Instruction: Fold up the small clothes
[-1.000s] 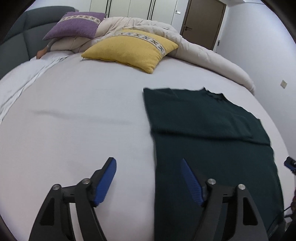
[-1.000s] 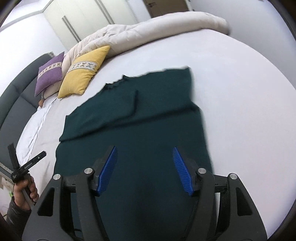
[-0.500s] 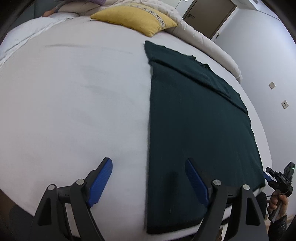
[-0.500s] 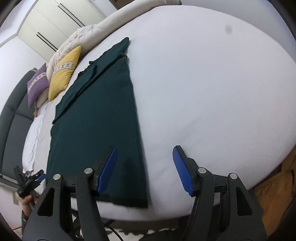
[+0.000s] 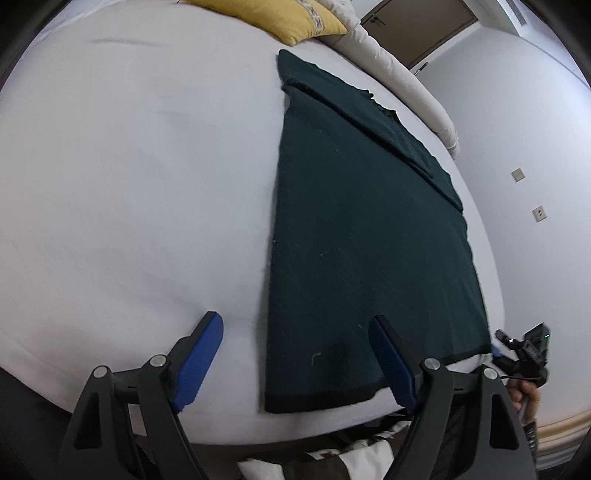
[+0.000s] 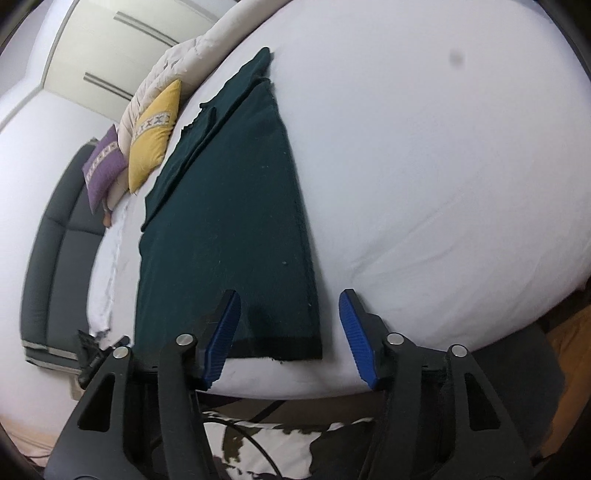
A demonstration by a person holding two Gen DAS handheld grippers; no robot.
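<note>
A dark green sweater (image 5: 354,236) lies flat on the white bed (image 5: 129,184), sleeves folded across its far end, hem at the near edge. My left gripper (image 5: 297,356) is open and empty, just above the hem's left corner. My right gripper (image 6: 290,338) is open and empty, above the hem's right corner of the sweater (image 6: 229,229). The right gripper also shows at the far right of the left wrist view (image 5: 524,350). The left gripper's tip shows at the left of the right wrist view (image 6: 99,350).
A yellow pillow (image 5: 273,16) and a cream duvet (image 5: 406,85) lie at the bed's far end. A purple pillow (image 6: 103,166) and dark headboard (image 6: 55,251) show in the right wrist view. A patterned rug (image 6: 295,443) lies below the bed edge.
Both grippers have pulled back from over the sweater toward its hem at the near bed edge. Both stay open.
</note>
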